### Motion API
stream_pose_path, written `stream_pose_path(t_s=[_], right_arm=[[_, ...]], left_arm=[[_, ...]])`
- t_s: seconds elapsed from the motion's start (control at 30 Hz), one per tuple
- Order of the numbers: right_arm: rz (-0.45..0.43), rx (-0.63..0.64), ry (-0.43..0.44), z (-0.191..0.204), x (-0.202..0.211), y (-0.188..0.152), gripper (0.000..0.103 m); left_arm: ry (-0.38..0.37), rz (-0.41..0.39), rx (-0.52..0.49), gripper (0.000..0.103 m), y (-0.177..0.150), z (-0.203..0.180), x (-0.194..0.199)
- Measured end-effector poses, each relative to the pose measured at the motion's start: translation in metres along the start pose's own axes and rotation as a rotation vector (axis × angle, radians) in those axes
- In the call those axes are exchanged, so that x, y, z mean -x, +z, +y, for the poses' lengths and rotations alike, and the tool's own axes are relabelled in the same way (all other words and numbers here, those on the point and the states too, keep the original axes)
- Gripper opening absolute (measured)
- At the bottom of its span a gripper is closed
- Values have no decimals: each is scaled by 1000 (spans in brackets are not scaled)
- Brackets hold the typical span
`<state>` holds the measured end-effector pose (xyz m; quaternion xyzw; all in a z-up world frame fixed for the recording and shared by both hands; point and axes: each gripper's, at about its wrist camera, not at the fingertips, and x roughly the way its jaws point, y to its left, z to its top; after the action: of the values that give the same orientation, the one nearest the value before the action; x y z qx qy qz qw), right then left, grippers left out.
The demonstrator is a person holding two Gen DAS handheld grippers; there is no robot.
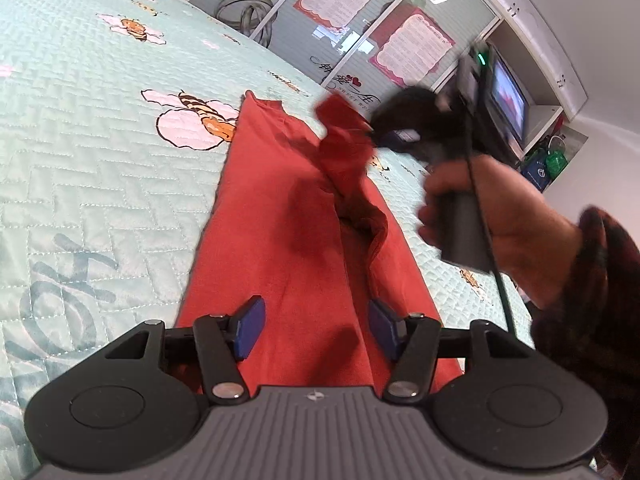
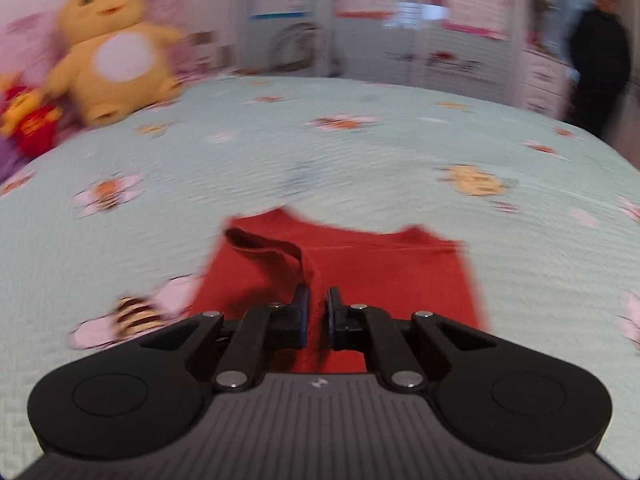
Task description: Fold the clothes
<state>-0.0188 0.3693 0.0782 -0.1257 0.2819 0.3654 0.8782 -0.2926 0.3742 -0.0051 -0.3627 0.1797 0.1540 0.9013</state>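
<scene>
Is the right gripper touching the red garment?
Touching. Left wrist view shows the right gripper lifting a bunched fold of the red garment; right wrist view shows cloth between its nearly closed fingers.

A bed [image 2: 360, 148] under a pale green quilted cover printed with bees carries a red garment [image 1: 280, 232] spread flat near its front edge, well apart from a yellow plush toy [image 2: 114, 56] (seated beyond the garment, far left).

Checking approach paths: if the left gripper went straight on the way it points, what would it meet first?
Most likely the flat red cloth garment lying on the pale green quilted bedspread. The left gripper stands open, tilted down over it. Depth is unclear.
</scene>
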Motion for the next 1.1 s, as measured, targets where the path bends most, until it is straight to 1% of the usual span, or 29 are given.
stream_pose_path(t_s=[0.03, 0.1, 0.13, 0.17, 0.2, 0.3, 0.33, 0.4, 0.47, 0.5, 0.57, 0.6, 0.7, 0.73, 0.77, 0.8, 0.87, 0.97, 1.1], right_arm=[[15, 0, -32, -11, -1, 0, 9], [75, 10, -100, -27, -12, -3, 10], [99, 16, -142, -33, -17, -5, 16], [108, 23, -172, -38, -17, -6, 16], [97, 12, -170, -41, -12, -6, 17], [-9, -3, -80, -31, 22, -7, 31], [-36, -3, -42, -26, 33, -8, 31], [7, -19, 99, -16, 41, -11, 31], [112, -111, 237, -15, 38, -22, 32], [176, -159, 277, -15, 31, -30, 33], [252, -247, 247, -19, 22, -44, 34], [265, -315, 252, -28, 20, -51, 34], [316, -494, 311, -50, 12, -71, 36], [310, -531, 330, -53, 11, -77, 36], [300, -570, 372, -53, 15, -85, 39], [289, -606, 423, -54, 12, -89, 44], [266, -633, 471, -50, 5, -91, 44], [241, -666, 517, -47, -9, -89, 44], [214, -718, 581, -42, -18, -91, 49]], left_arm=[[1, 0, 0, 62, 0, 0, 0], [6, 0, -6, 61, 0, -1, 0], [8, -1, -9, 61, 0, -2, 0], [10, -1, -12, 62, 0, -3, 0], [13, -1, -15, 62, 0, -3, 0], [23, -1, -28, 62, 0, -6, 1], [28, -2, -32, 62, 0, -7, 2], [28, -4, -48, 66, -1, -10, 2], [26, -5, -49, 66, -1, -10, 2], [23, -4, -43, 66, -1, -8, 2], [22, -4, -38, 66, -1, -7, 2], [22, -5, -38, 67, -1, -7, 2], [24, -6, -39, 67, -1, -8, 2], [24, -6, -39, 67, -1, -8, 2], [25, -7, -39, 67, -1, -8, 2], [25, -7, -40, 67, -1, -8, 1], [28, -9, -44, 67, -2, -8, 1], [29, -11, -44, 67, -3, -8, 1], [31, -12, -49, 67, -3, -9, 0]])
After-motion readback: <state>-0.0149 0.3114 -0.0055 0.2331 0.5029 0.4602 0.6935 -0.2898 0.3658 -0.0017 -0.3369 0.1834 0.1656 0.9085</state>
